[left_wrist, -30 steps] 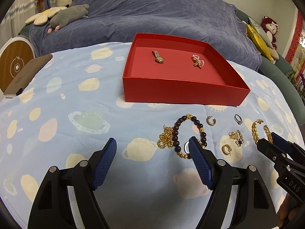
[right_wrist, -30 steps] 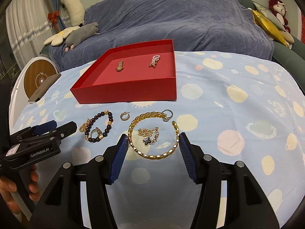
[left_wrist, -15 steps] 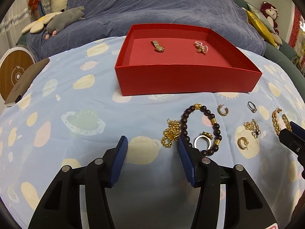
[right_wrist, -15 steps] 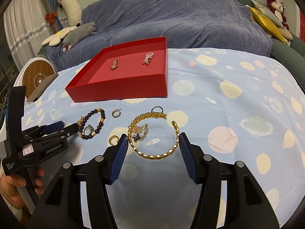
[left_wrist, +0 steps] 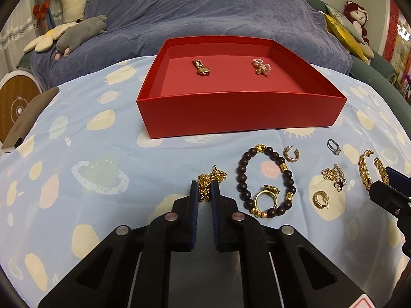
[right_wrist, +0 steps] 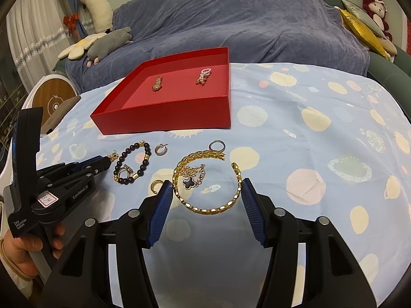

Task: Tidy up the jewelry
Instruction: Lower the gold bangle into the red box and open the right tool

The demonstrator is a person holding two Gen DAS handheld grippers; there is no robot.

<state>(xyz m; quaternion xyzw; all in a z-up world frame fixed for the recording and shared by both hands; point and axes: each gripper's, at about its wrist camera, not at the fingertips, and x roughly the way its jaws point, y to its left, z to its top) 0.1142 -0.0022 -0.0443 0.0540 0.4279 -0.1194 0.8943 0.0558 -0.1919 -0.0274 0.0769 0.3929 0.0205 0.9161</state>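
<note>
A red box (left_wrist: pixel 239 113) (right_wrist: pixel 167 114) stands on the patterned blue cloth and holds a gold watch (left_wrist: pixel 201 67) and a pink bead piece (left_wrist: pixel 261 67). My left gripper (left_wrist: pixel 204 192) (right_wrist: pixel 108 161) is shut on a bunched gold chain (left_wrist: pixel 210 181). Beside it lie a dark bead bracelet (left_wrist: pixel 267 179) with a gold ring (left_wrist: pixel 267 196) inside it, hoop earrings (left_wrist: pixel 291 154), a silver ring (left_wrist: pixel 333 146) and a clover necklace (right_wrist: pixel 191 177). My right gripper (right_wrist: pixel 204 192) is open around a gold open bangle (right_wrist: pixel 208 179).
A blue-covered sofa (left_wrist: pixel 205 12) with plush toys (left_wrist: pixel 79 29) lies behind the table. A brown flat object (left_wrist: pixel 28 118) rests at the cloth's left edge. A round wooden-faced device (right_wrist: pixel 52 101) stands at the left.
My left gripper moved right to the gold chain and its jaws closed on it. My right gripper stayed open around the bangle.
</note>
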